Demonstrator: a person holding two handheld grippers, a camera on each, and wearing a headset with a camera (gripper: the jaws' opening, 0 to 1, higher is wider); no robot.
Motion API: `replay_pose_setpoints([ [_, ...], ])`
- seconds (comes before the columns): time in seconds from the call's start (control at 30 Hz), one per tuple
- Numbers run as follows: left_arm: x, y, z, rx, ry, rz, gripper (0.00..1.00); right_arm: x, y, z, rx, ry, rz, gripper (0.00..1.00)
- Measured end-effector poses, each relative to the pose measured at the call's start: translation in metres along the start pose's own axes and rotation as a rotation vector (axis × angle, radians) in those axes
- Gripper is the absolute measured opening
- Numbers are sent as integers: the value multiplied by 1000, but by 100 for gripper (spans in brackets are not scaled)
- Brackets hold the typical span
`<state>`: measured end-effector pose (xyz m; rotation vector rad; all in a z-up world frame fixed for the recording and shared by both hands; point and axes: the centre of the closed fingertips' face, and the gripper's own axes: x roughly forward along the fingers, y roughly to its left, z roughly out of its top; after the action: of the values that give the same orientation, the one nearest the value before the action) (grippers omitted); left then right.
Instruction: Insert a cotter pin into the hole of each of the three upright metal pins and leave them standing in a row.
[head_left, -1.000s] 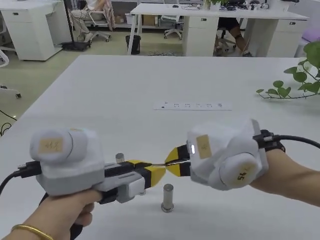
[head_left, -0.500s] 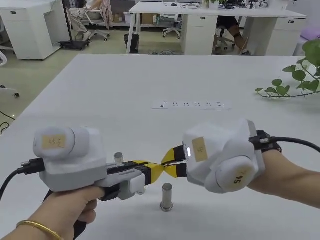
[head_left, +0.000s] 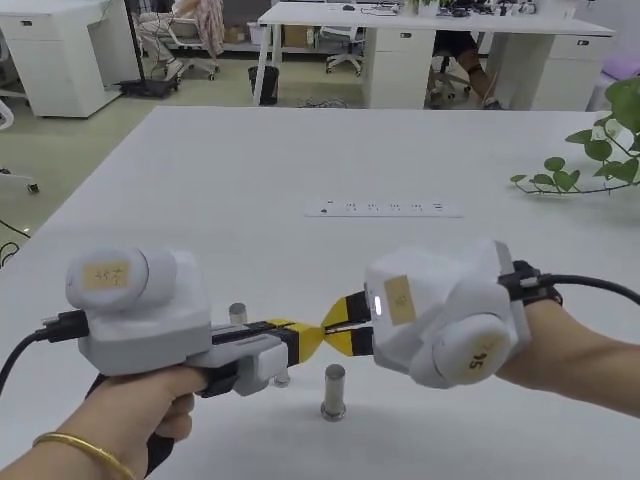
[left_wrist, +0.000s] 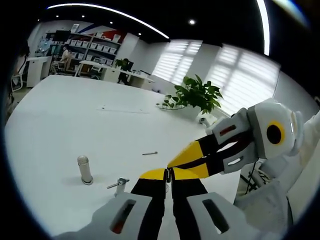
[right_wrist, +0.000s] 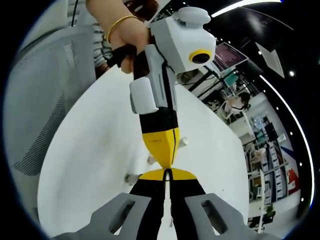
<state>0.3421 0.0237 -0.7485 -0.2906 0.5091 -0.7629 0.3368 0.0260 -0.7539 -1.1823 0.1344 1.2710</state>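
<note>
My left gripper (head_left: 312, 340) and right gripper (head_left: 336, 328) meet tip to tip above the white table (head_left: 300, 160), both shut. A thin cotter pin is nipped where the yellow tips touch and is almost wholly hidden. In the left gripper view my own jaws (left_wrist: 169, 174) are closed and the right gripper (left_wrist: 173, 164) comes in from the right. Just below the tips a bare metal pin (head_left: 334, 392) stands upright. A second pin (head_left: 238, 314) stands behind the left gripper. The left gripper view shows a pin (left_wrist: 120, 185) with a cotter pin through it.
A loose cotter pin (left_wrist: 149, 153) lies on the table farther out. A white power strip (head_left: 385, 210) lies mid-table and a leafy plant (head_left: 590, 160) trails over the right edge. Desks and chairs stand beyond the far edge.
The two grippers have closed the gap between their tips. The stretch of cotter pin that showed between them a second ago is now covered.
</note>
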Motion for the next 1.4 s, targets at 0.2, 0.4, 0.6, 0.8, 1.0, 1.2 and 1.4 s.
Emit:
replay_pose_setpoints([
  [0.2,0,0,0,25,5,-1,0,1,0,1,41,-21,10,3],
  [0.4,-1,1,1,33,1,-2,0,1,-1,1,108,-46,13,4],
  [0.6,-2,1,0,55,3,-4,0,1,1,-1,200,-62,32,5],
  [0.8,-4,3,-4,138,19,-1,0,-3,1,-7,365,-105,51,8],
  [1.0,-6,6,-6,188,22,-5,0,-9,6,-19,546,-138,108,10],
  [1.2,-6,-1,-7,273,24,-39,0,-13,12,-21,695,-204,157,12],
  [1.4,-6,-11,-17,315,52,-102,0,-18,21,-17,793,-265,239,13],
])
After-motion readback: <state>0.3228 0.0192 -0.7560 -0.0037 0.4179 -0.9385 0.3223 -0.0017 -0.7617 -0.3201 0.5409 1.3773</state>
